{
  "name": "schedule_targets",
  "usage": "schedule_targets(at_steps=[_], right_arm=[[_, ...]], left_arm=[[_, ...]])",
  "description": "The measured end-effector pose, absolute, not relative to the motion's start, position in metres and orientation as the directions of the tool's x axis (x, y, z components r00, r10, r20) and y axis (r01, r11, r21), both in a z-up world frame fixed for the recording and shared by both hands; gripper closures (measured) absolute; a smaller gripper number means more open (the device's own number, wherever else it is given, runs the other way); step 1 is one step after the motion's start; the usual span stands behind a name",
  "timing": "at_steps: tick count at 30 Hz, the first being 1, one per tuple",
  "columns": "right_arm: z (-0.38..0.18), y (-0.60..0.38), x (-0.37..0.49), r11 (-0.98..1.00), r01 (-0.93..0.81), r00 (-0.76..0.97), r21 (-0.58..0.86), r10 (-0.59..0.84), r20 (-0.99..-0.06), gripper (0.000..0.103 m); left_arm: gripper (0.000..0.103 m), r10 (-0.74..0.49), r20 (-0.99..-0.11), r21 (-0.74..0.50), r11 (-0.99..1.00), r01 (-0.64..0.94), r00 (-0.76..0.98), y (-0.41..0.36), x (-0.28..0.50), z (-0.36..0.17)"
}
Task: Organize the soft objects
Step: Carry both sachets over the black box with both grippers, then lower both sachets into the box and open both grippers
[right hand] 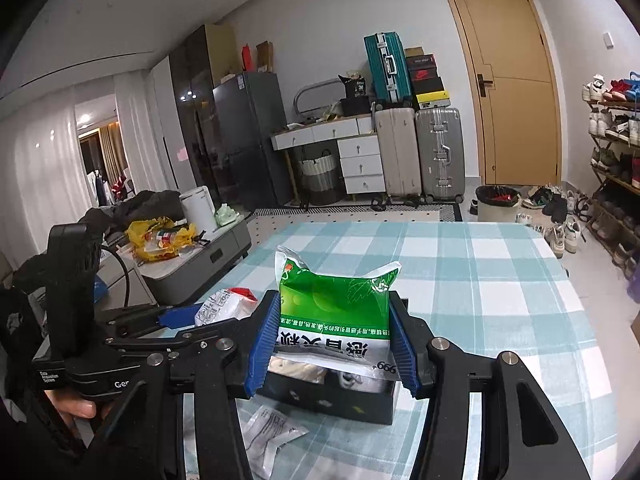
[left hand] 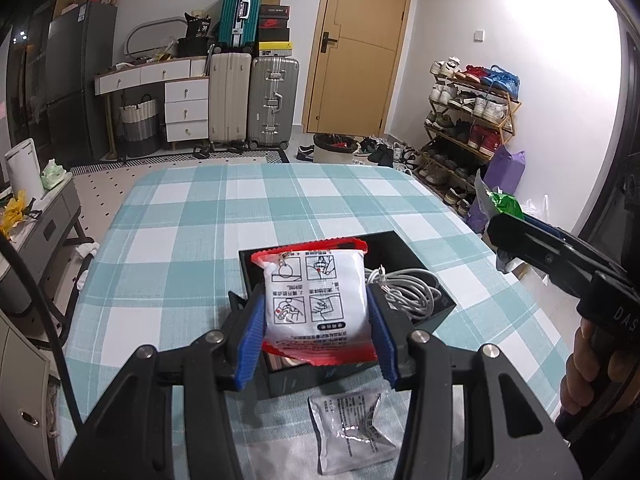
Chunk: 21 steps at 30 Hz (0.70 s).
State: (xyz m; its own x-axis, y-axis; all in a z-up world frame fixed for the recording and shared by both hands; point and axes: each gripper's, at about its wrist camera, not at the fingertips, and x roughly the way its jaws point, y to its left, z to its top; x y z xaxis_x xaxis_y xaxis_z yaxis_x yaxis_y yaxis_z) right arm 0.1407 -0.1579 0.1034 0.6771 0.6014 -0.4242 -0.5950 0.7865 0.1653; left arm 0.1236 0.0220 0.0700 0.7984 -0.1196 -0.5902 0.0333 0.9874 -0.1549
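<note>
My left gripper [left hand: 316, 320] is shut on a white packet with red edges [left hand: 316, 300] and holds it above a black open box [left hand: 404, 252] on the checked tablecloth. A coiled white cable [left hand: 408, 286] lies in the box. My right gripper [right hand: 334, 334] is shut on a green and white packet [right hand: 336, 304], held over the same black box [right hand: 340, 400]. The red-edged packet [right hand: 224, 306] shows at the left in the right wrist view, between the left gripper's fingers. A clear silver packet [left hand: 352, 436] lies on the cloth in front of the box; it also shows in the right wrist view [right hand: 268, 436].
The table with the teal checked cloth [left hand: 200, 240] stretches ahead. A grey side cabinet [right hand: 200, 256] with clutter stands to its left. Suitcases [left hand: 256, 100], a waste bin [left hand: 334, 148], and a shoe rack [left hand: 468, 128] stand beyond the far edge.
</note>
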Motion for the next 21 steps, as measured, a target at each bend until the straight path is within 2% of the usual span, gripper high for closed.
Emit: schedule_targets(at_steps=[21], right_arm=[[0.059, -0.121, 0.199, 0.803, -0.585, 0.629, 0.113, 0.537, -0.562, 0.051]], left_arm=[[0.056, -0.084, -0.643, -0.114, 0.993, 0.014, 0.761, 0.014, 0.168, 0.04]])
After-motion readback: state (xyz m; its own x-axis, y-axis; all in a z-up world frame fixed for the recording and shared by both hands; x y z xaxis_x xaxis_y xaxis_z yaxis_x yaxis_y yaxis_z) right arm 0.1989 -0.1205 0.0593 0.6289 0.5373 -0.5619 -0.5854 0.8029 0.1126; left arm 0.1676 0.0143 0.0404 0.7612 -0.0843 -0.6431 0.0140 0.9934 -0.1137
